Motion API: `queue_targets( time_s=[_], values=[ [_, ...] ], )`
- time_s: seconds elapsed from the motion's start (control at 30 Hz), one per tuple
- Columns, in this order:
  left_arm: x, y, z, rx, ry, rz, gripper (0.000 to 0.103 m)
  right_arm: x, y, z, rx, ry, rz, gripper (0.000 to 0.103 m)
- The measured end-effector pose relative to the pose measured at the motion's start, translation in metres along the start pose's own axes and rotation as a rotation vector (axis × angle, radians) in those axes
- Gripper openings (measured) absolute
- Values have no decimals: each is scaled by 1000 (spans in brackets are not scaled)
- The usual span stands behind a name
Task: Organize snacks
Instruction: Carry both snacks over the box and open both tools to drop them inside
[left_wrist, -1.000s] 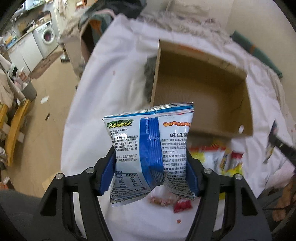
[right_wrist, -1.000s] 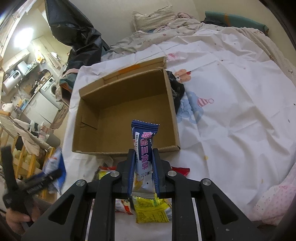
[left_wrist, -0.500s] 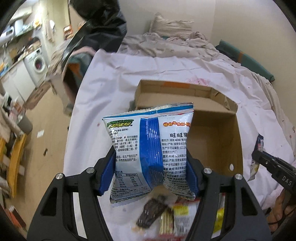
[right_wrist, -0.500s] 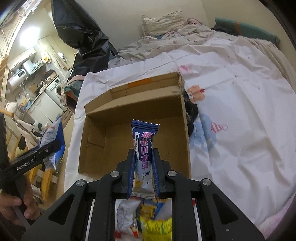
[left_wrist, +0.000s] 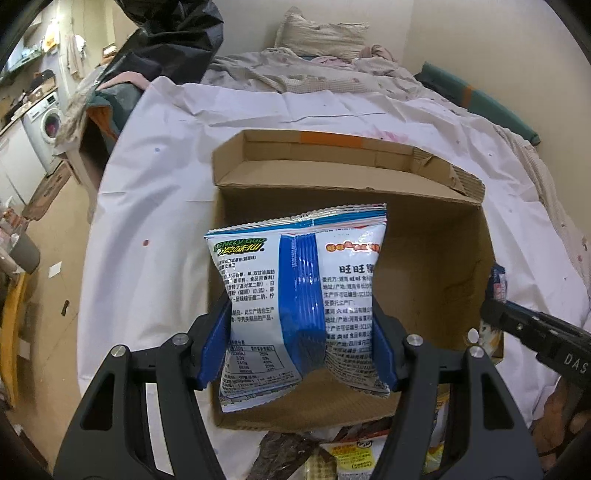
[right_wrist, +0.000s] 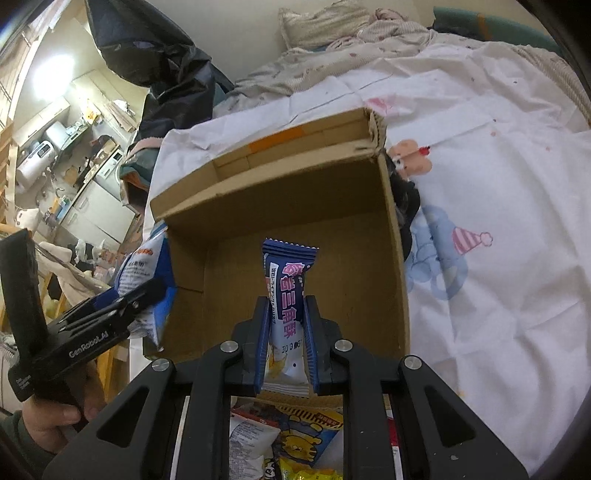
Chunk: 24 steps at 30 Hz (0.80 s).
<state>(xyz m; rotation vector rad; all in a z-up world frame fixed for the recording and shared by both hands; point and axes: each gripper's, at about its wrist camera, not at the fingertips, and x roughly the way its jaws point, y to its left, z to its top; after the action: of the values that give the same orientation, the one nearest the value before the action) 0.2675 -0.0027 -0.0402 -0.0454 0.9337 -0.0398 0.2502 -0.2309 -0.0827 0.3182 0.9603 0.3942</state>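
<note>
Gripping chip bag (left_wrist: 301, 306) in left gripper (left_wrist: 299, 347); right gripper (right_wrist: 285, 343) clamps wafer packet (right_wrist: 286, 295); box (left_wrist: 436, 258) below

- Premises: a lived-in home, bedroom open to a kitchen and laundry area.
- Bed (left_wrist: 177, 177) with white sheet, rumpled bedding, pillow (left_wrist: 321, 35).
- Washing machine (left_wrist: 46, 123) beside cabinets.
- Kitchen counter (right_wrist: 70, 136) with appliances.

Sheeted bed (left_wrist: 155, 206): cardboard box (left_wrist: 436, 229), seemingly snacks (right_wrist: 295, 439).
</note>
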Motion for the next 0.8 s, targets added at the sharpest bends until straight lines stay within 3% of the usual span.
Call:
queue_targets(
  time_s=[0.1,0.37,0.8],
  values=[
    [3,-2,-3,19,1,35,63,7,1,-1,-13,15,-19,19],
    [18,-7,-11,37,60,46,63,22,-3,-2,-17,58,-92,19],
    [24,-17,-17,80,90,72,64,29,-3,-6,-23,97,-113,22]
  ],
)
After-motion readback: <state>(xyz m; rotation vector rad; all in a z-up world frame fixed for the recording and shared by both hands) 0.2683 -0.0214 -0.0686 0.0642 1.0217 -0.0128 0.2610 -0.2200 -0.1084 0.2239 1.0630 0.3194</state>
